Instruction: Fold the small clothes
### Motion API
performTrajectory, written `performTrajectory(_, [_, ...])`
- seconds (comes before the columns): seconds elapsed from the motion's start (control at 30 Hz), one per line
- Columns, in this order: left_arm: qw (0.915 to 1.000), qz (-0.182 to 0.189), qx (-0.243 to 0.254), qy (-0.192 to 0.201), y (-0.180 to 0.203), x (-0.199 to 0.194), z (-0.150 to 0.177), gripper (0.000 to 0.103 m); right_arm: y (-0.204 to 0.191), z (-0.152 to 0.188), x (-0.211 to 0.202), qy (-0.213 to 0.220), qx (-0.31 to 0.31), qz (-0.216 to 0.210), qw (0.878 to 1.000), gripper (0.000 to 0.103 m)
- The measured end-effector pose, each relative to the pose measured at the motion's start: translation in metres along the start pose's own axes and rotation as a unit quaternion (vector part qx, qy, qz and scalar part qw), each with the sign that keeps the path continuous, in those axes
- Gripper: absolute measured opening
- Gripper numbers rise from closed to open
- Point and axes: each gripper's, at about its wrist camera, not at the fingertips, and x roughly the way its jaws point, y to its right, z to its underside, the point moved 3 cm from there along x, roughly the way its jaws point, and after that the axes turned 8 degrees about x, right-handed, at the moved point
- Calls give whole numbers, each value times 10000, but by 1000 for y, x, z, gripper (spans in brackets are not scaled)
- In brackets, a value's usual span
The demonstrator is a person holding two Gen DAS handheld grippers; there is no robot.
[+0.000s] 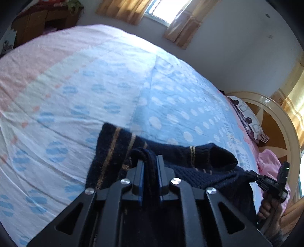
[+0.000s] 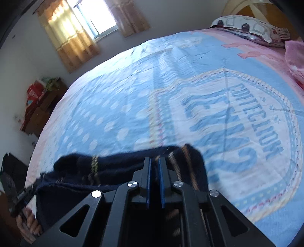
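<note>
A navy knitted garment [image 1: 114, 152] with thin gold stripes hangs stretched between my two grippers just above the bed. In the left wrist view my left gripper [image 1: 150, 158] is shut on a bunched edge of it, and dark cloth fills the narrow gap between the pads. My right gripper [image 1: 266, 180] shows at the far right, pinching the other end, with a hand [image 1: 267, 207] below it. In the right wrist view the garment [image 2: 117, 161] drapes across in front of my right gripper [image 2: 154, 159], which is shut on its striped hem. My left gripper [image 2: 22, 193] holds the far left end.
The bed sheet [image 1: 95, 85] [image 2: 190, 76] is pale blue with white dots, pink bands and a printed emblem. A pillow [image 2: 247, 28], a pink blanket [image 2: 294, 55] and a curved headboard [image 1: 271, 117] lie at its head. A wooden cabinet [image 2: 38, 106] stands by the wall under a curtained window [image 2: 93, 15].
</note>
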Motion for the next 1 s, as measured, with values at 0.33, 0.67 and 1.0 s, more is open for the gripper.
performTrajectory(0.33, [9952, -732, 390, 519, 4, -56, 8, 77, -1, 23, -27, 152, -489, 50, 9987, 53])
performTrajectory(0.67, [9825, -1810, 450, 12, -17, -26, 42, 79, -3, 45, 0, -13, -1212, 1147, 9860, 54])
performTrajectory(1.0, [9817, -1852, 419, 128, -21, -35, 59, 90, -20, 83, -66, 369, -1444, 575, 9872, 55])
